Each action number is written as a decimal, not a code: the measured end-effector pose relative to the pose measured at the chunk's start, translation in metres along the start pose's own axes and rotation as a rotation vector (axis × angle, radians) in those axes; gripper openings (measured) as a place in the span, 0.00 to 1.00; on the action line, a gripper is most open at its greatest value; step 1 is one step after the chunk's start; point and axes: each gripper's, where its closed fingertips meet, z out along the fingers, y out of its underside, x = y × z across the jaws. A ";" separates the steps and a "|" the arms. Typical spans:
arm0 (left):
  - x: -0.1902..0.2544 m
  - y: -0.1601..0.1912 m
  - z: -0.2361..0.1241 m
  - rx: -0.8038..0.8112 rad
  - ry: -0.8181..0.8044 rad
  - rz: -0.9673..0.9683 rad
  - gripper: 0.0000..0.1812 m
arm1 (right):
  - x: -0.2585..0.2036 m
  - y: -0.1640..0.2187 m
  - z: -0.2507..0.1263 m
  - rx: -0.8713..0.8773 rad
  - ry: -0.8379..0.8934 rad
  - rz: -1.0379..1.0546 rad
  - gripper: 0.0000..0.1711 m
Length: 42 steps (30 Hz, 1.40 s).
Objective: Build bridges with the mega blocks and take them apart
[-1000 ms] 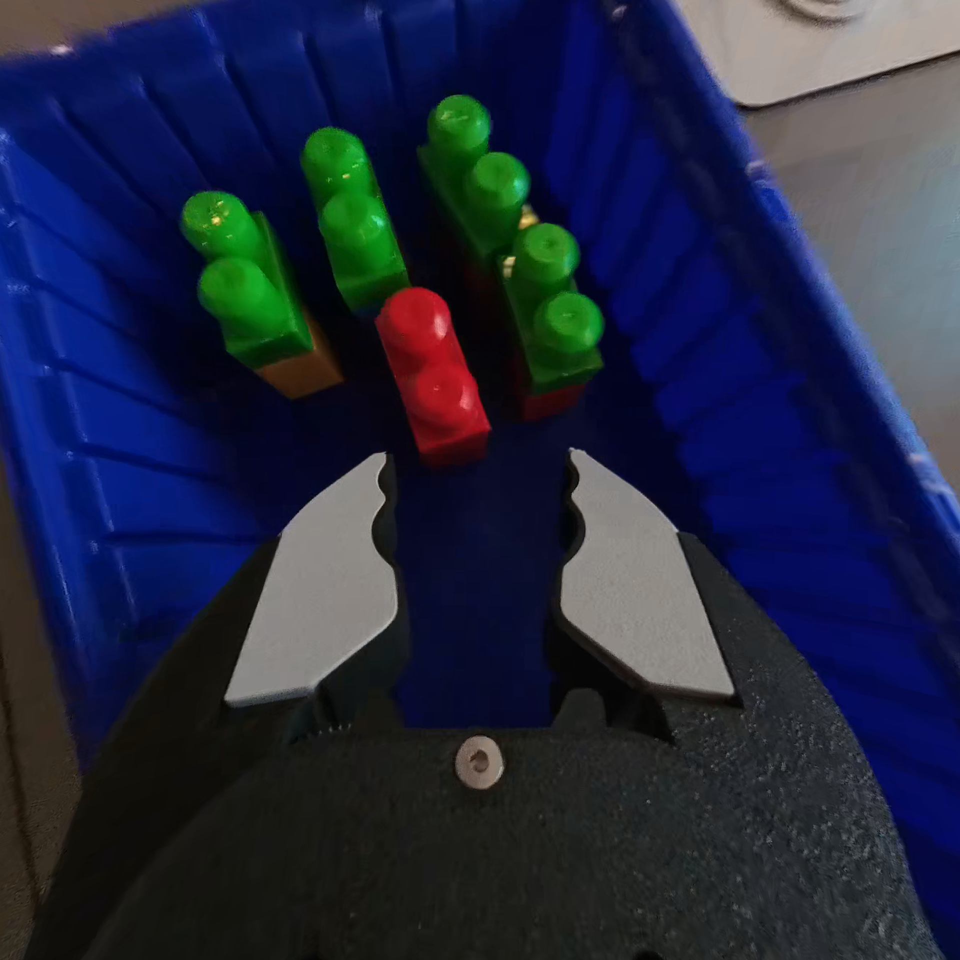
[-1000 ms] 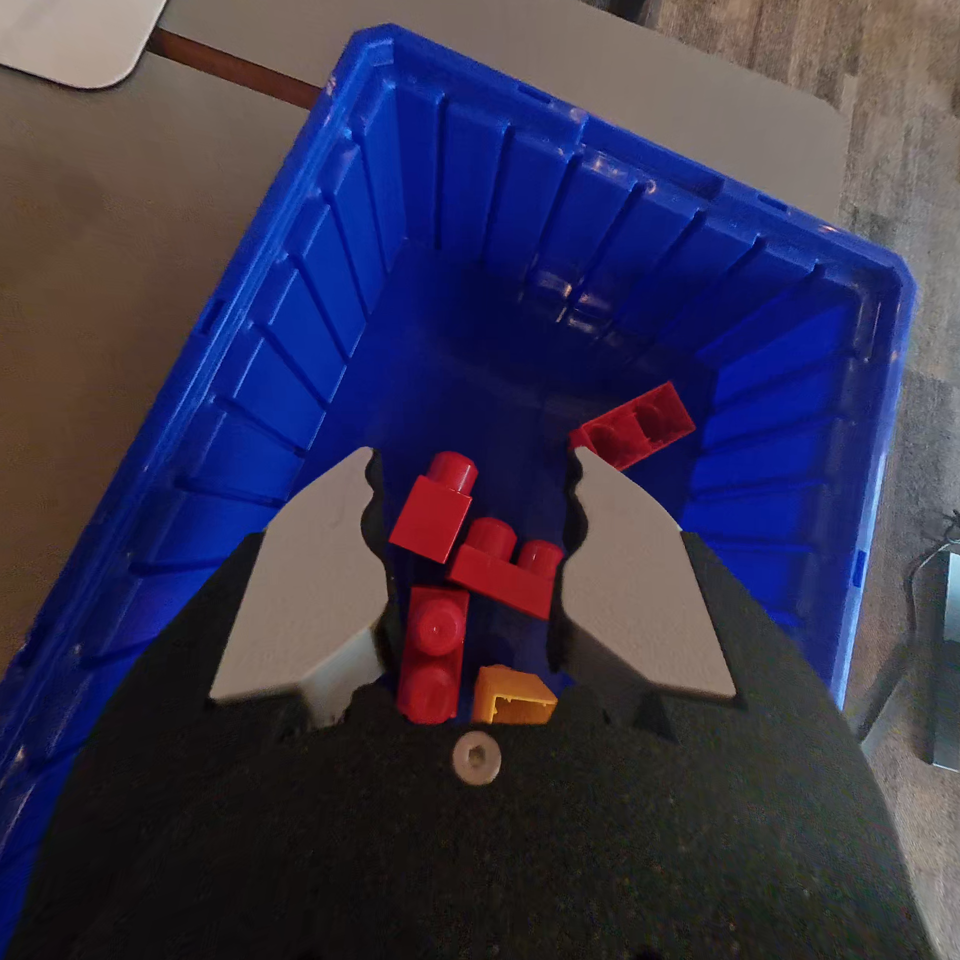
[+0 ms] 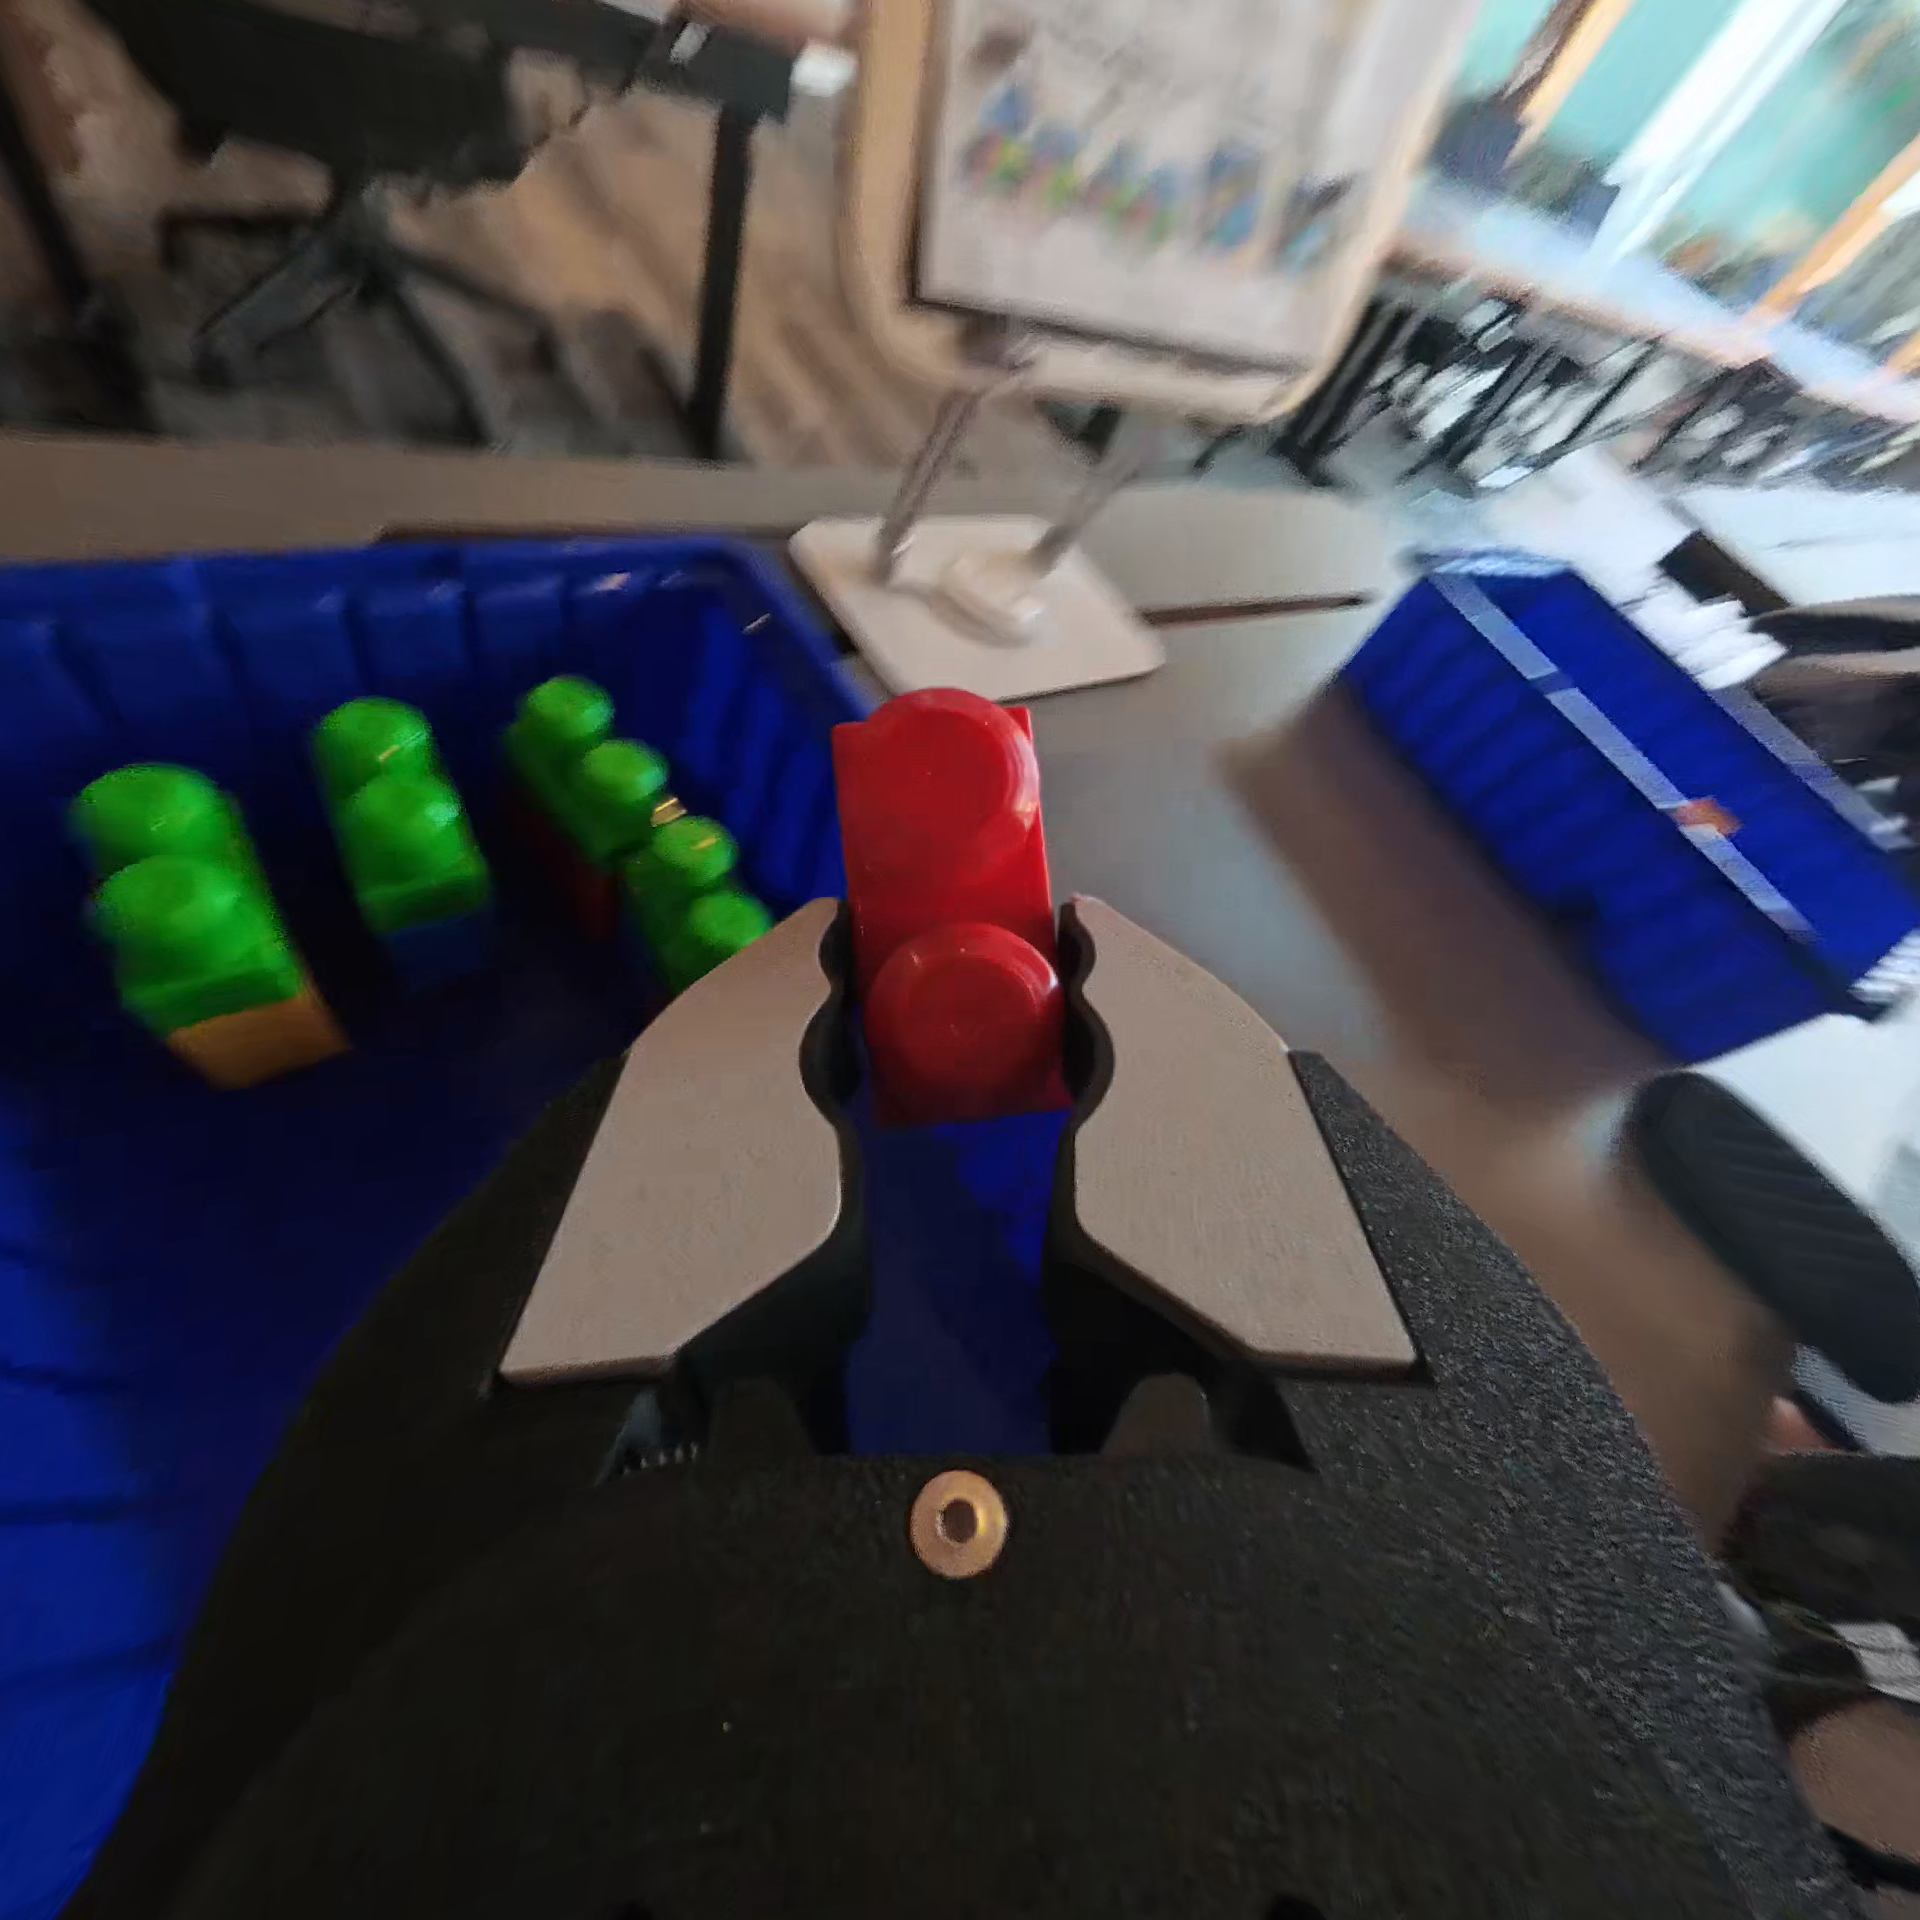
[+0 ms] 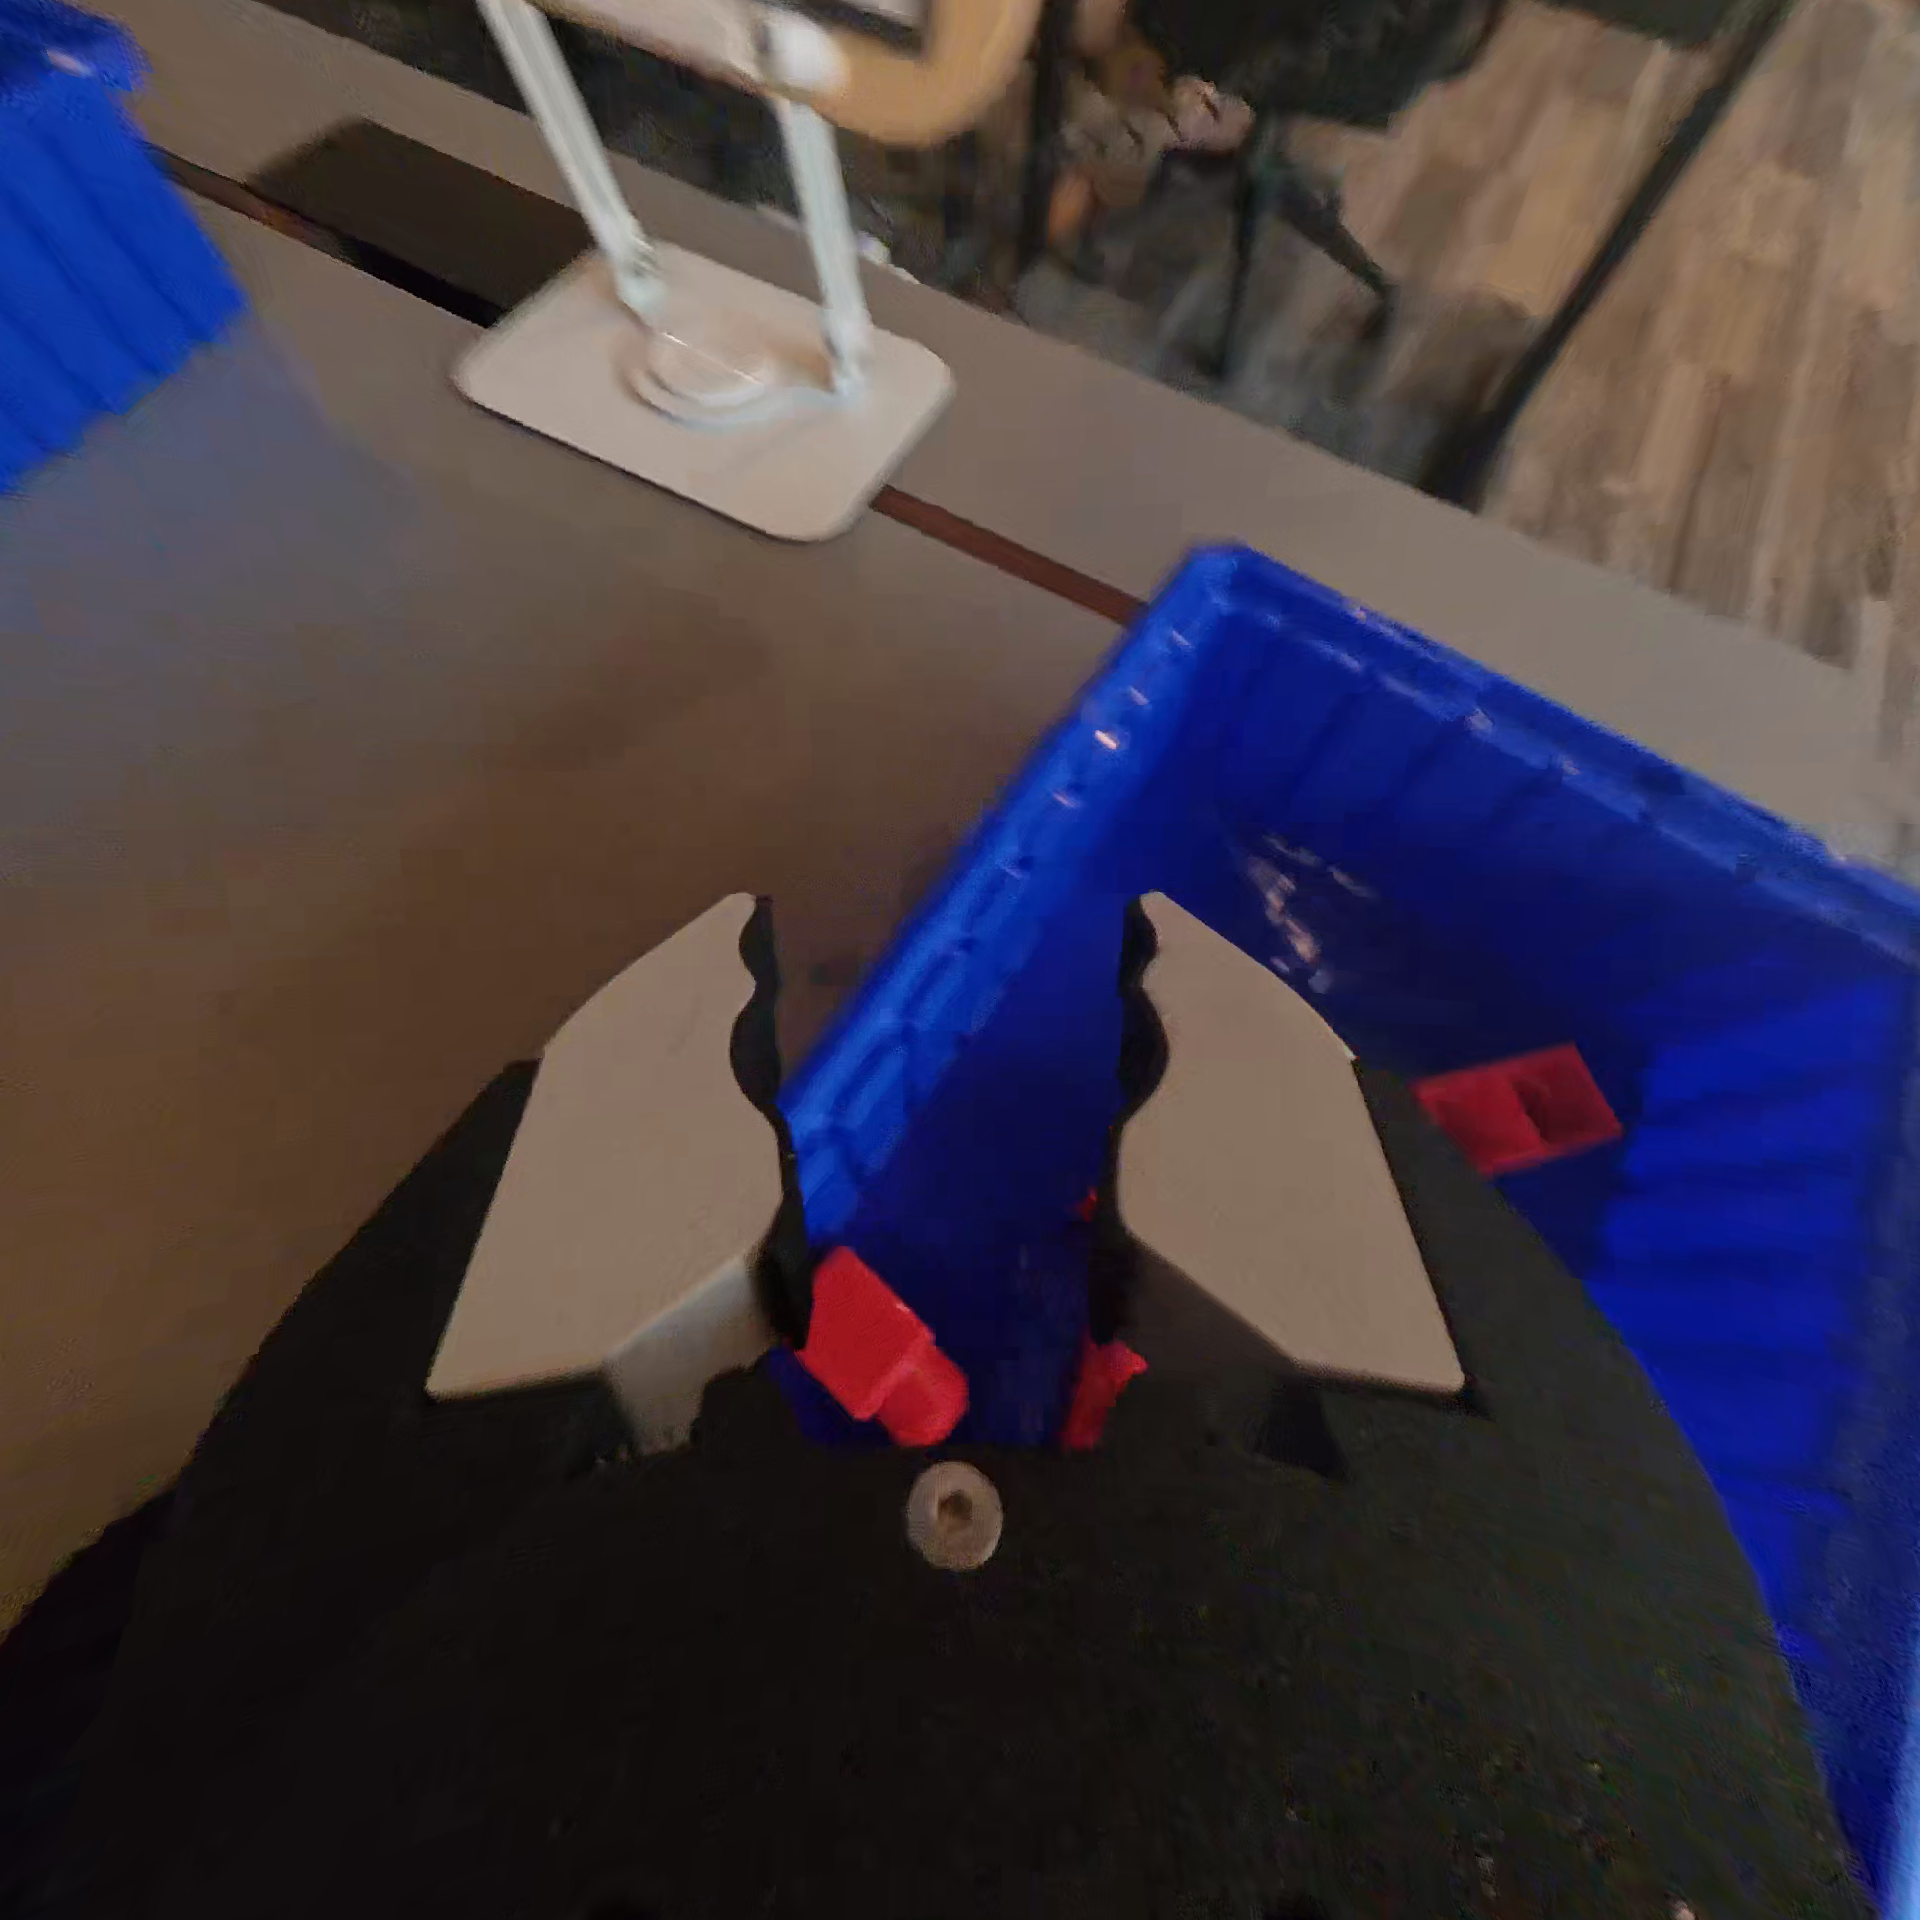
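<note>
The table [image 4: 436,790] is the largest surface in view: a grey-brown top carrying two bins and a white stand base [image 4: 707,395] with metal legs near its far edge. My left wrist view shows the left blue bin [image 3: 312,623] on the left side of the table; my right wrist view shows the right blue bin [image 4: 1455,790] on the right side, with ribbed inner walls. The two bins stand well apart, with bare table between them. Inside the left blue bin stand four short stacks topped by green blocks [image 3: 405,821]; the leftmost stack has an orange block [image 3: 260,1039] under its green one. The colours beneath the others are too blurred to state with confidence. My left gripper [image 3: 956,997] is clamped on a red block [image 3: 951,904], a two-stud piece held by its sides, studs facing the camera, raised above the right edge of the left blue bin. My right gripper [image 4: 945,997] has its jaws spread and holds nothing; it hangs over the near left wall of the right blue bin. Within that bin, one loose red block [image 4: 1517,1107] lies against the far right wall, and other red pieces [image 4: 883,1351] show low between my fingers, on the bin floor.
</note>
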 end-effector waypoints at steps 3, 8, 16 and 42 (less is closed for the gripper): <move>0.060 -0.015 -0.023 0.141 0.171 0.033 0.20 | -0.062 -0.030 -0.012 0.104 -0.143 -0.064 0.39; 0.150 -0.023 -0.056 0.326 0.424 0.101 0.20 | -0.186 -0.075 -0.041 0.319 -0.457 -0.137 0.45; 0.252 -0.012 -0.084 0.502 0.690 0.170 0.20 | -0.357 -0.114 -0.092 0.587 -0.884 -0.197 0.52; 0.309 0.031 -0.085 0.514 0.830 0.202 0.20 | -0.457 -0.110 -0.101 0.692 -1.125 -0.169 0.21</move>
